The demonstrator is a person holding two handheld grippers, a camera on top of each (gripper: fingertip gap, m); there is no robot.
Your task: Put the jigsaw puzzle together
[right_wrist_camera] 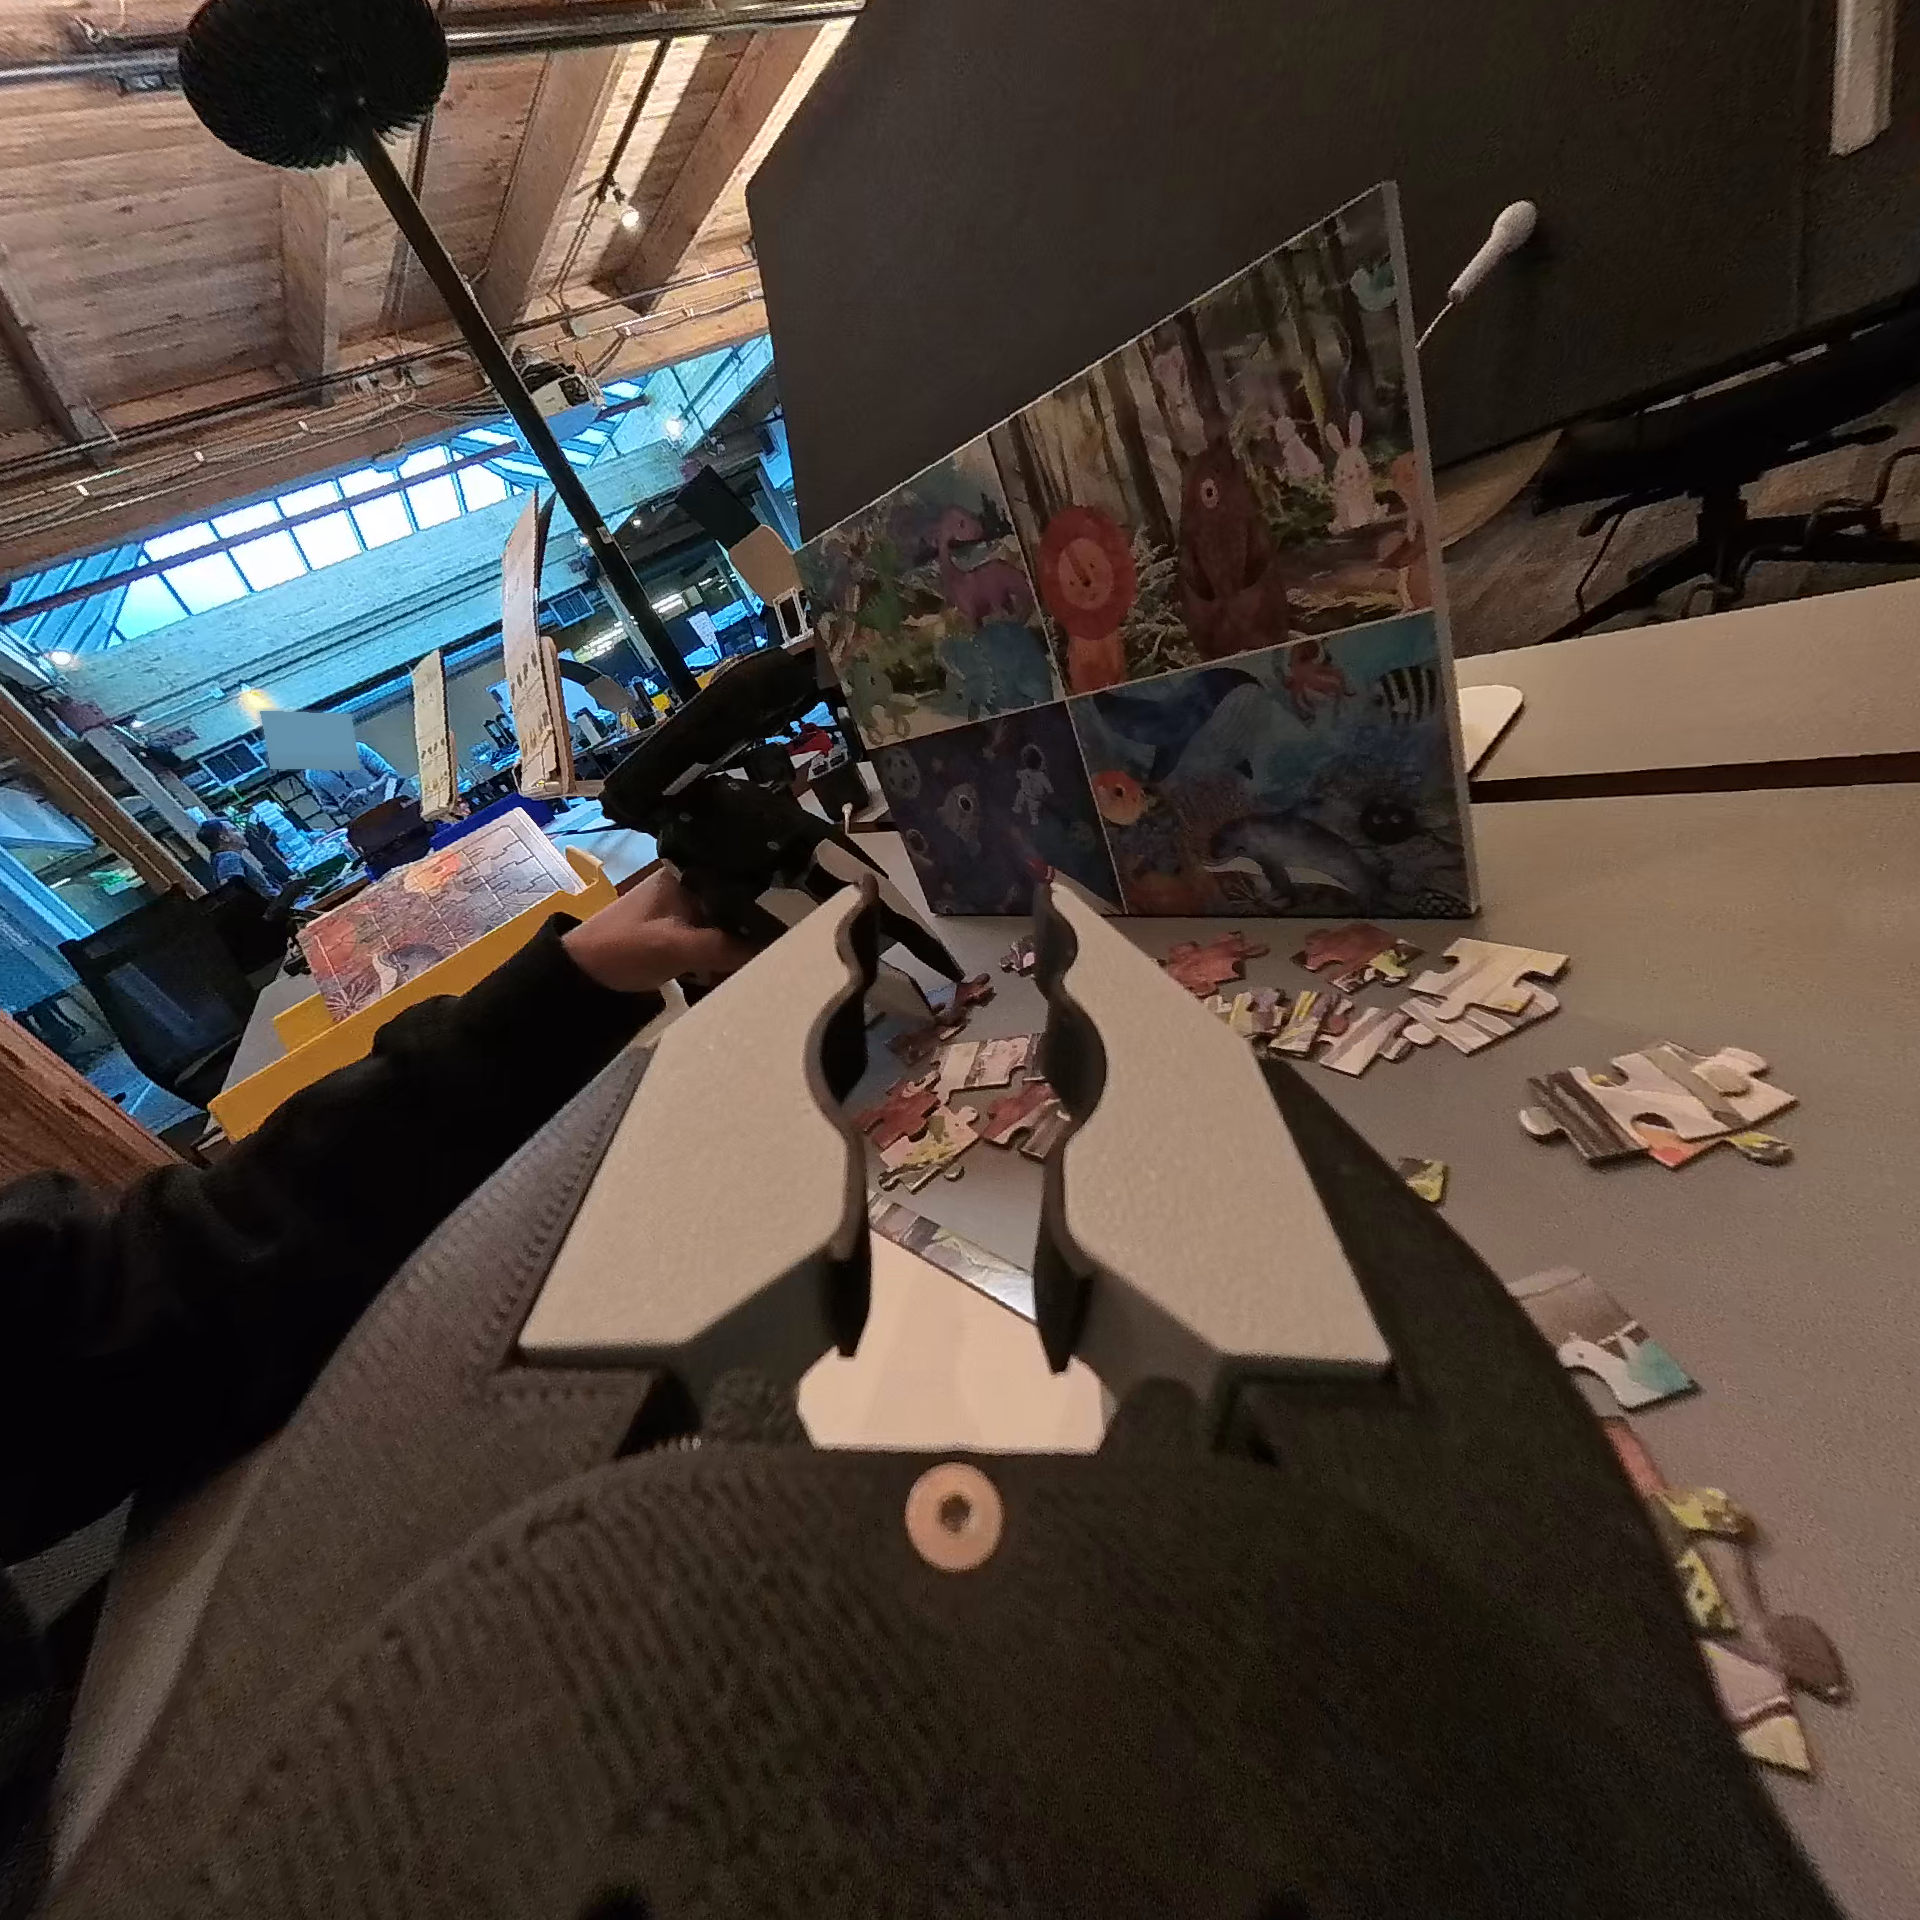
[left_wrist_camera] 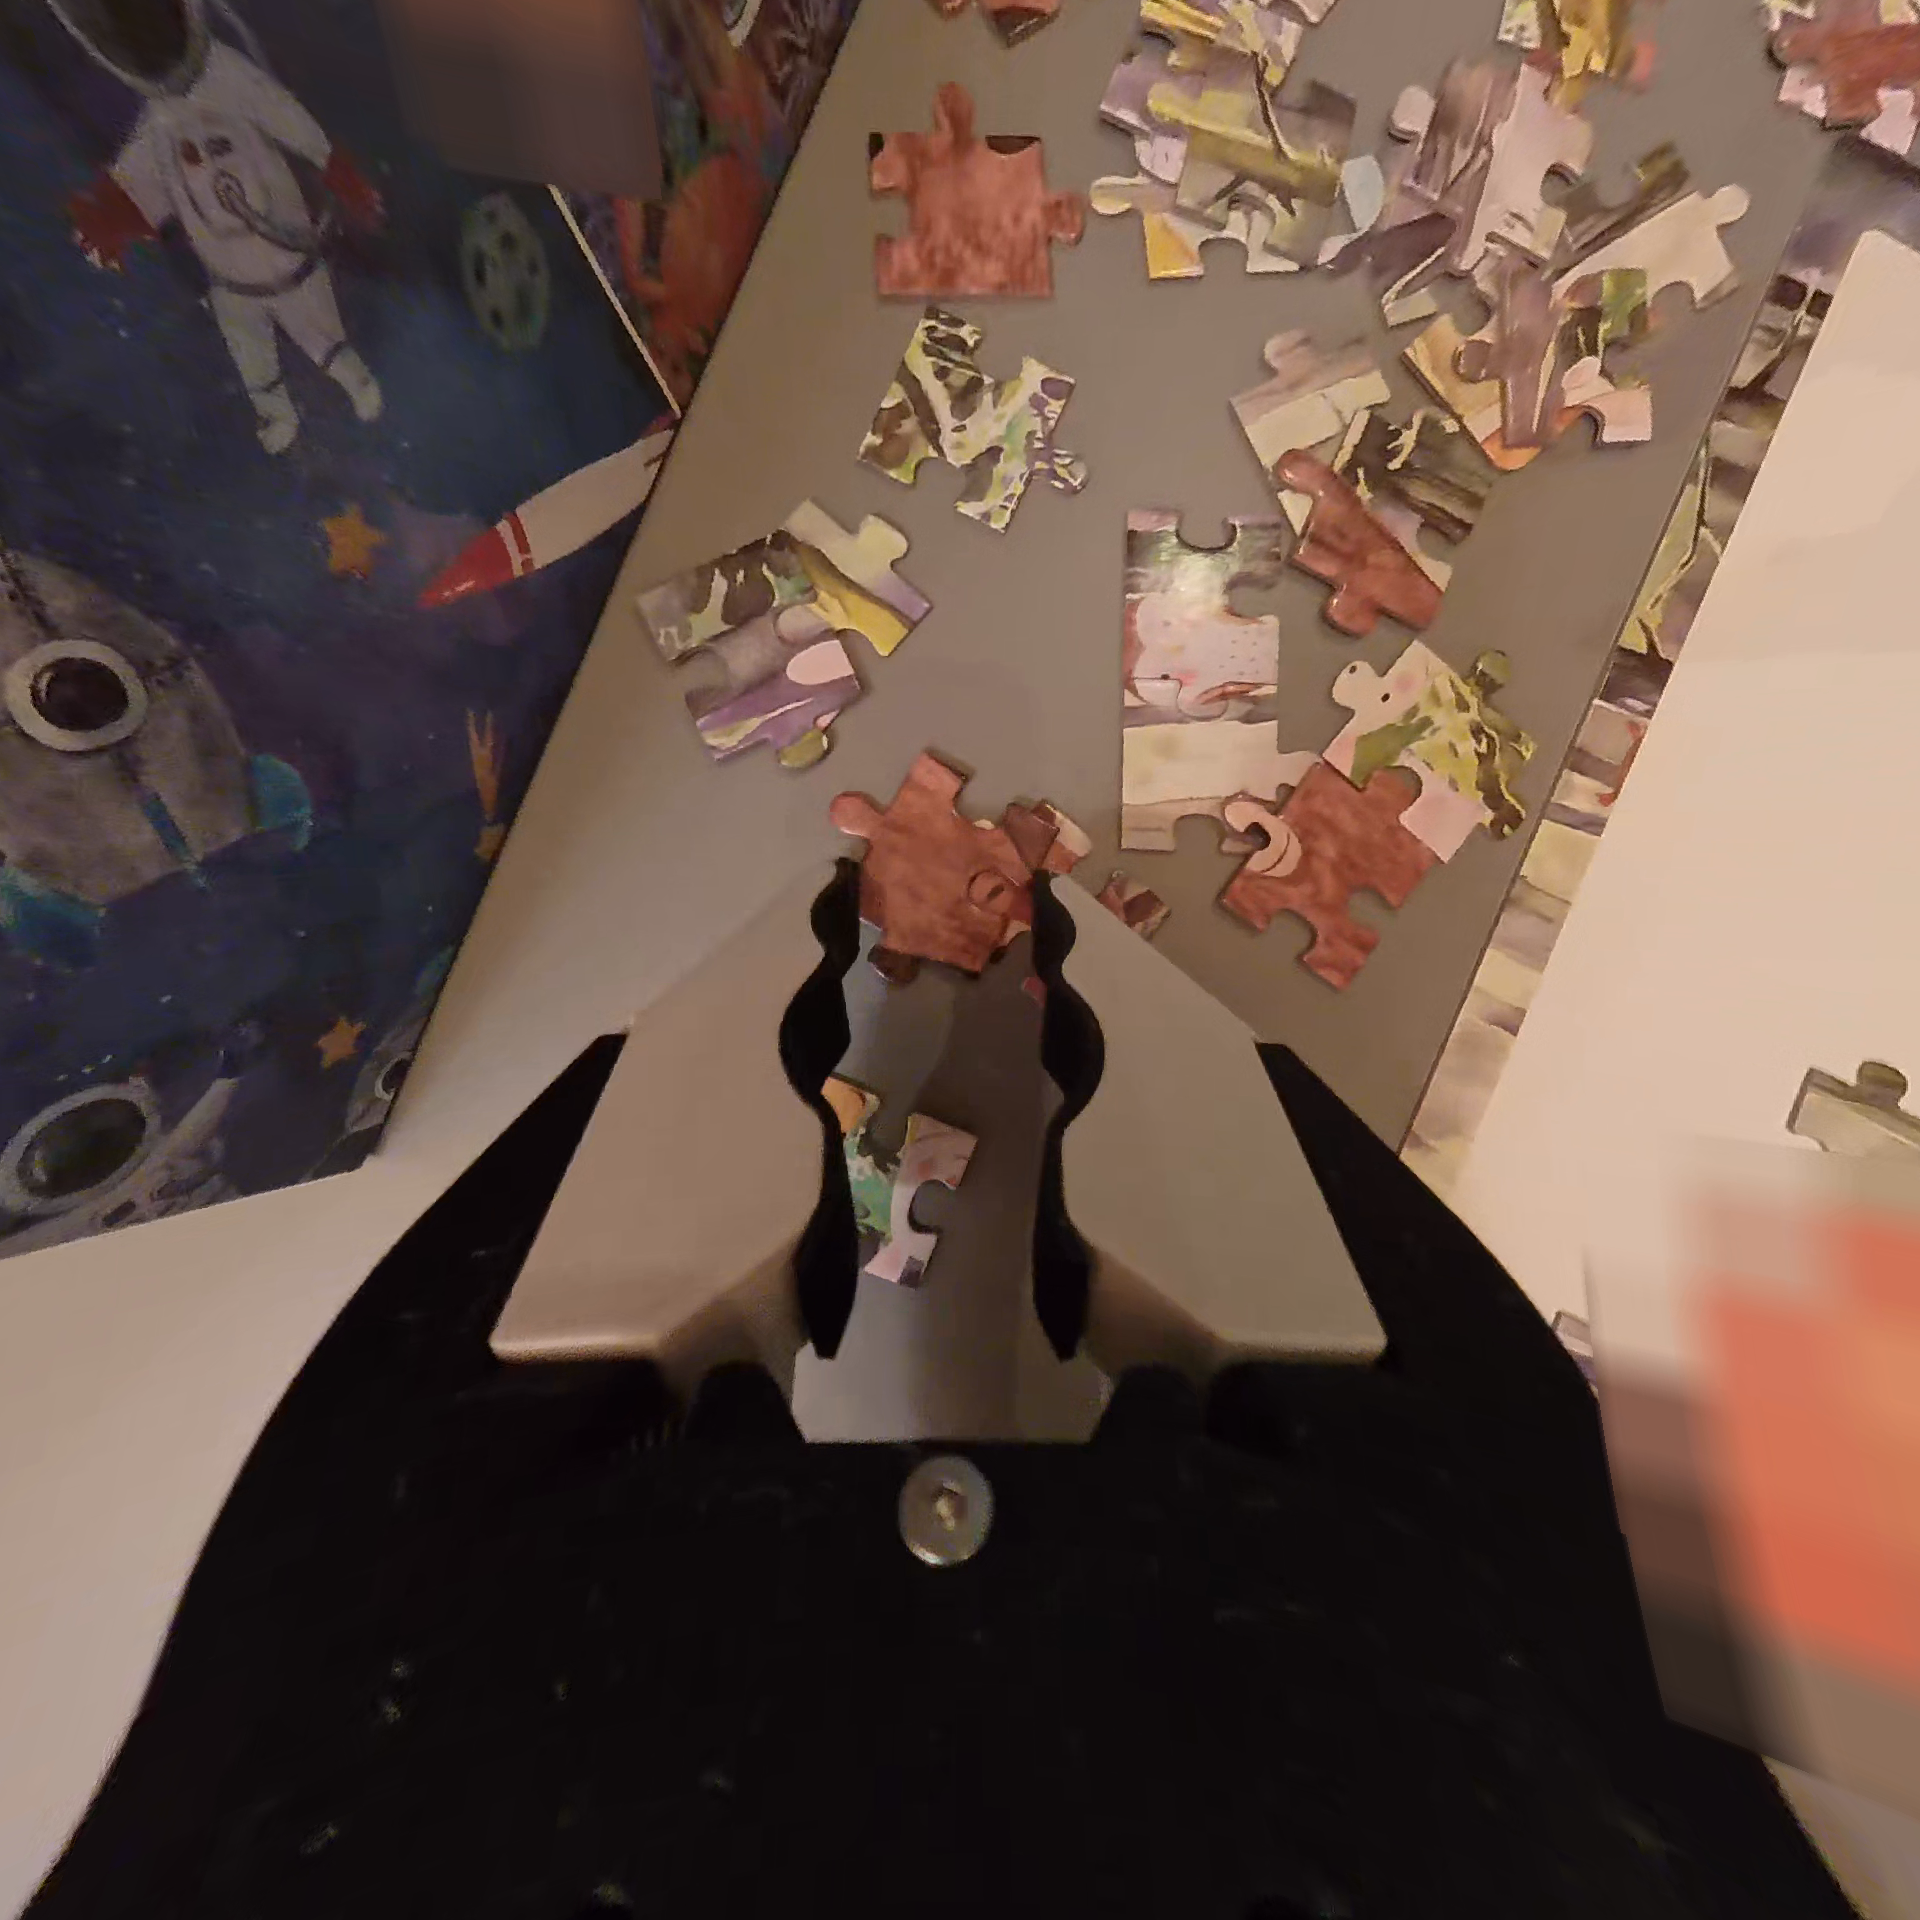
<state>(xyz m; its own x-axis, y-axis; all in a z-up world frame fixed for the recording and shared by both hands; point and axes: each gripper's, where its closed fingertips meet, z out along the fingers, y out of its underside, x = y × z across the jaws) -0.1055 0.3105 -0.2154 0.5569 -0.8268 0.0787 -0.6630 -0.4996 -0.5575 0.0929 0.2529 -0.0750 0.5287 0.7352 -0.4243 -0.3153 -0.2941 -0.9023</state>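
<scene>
Loose jigsaw pieces (left_wrist_camera: 1455, 260) lie scattered on the grey table (left_wrist_camera: 644, 883). My left gripper (left_wrist_camera: 940, 878) is open. Its tips are low over a brown piece (left_wrist_camera: 925, 862) that lies flat and reaches past both fingers. A small colourful piece (left_wrist_camera: 904, 1195) shows lower down, between the fingers. A few joined pieces (left_wrist_camera: 1205, 675) lie just right of the brown piece. In the right wrist view my right gripper (right_wrist_camera: 951, 894) is open and empty, raised above the table. My left gripper (right_wrist_camera: 961, 977) touches down among the pieces (right_wrist_camera: 966, 1112) there.
The puzzle box (right_wrist_camera: 1143, 644) with four pictures stands behind the pieces; it fills the left of the left wrist view (left_wrist_camera: 260, 520). A white board (left_wrist_camera: 1766, 727) lies on the right. More pieces (right_wrist_camera: 1662, 1101) lie to the right. A yellow bin (right_wrist_camera: 343, 1049) sits far left, behind a dark sleeve (right_wrist_camera: 312, 1195). One gripper's finger ends stand about 25 cm off the other's.
</scene>
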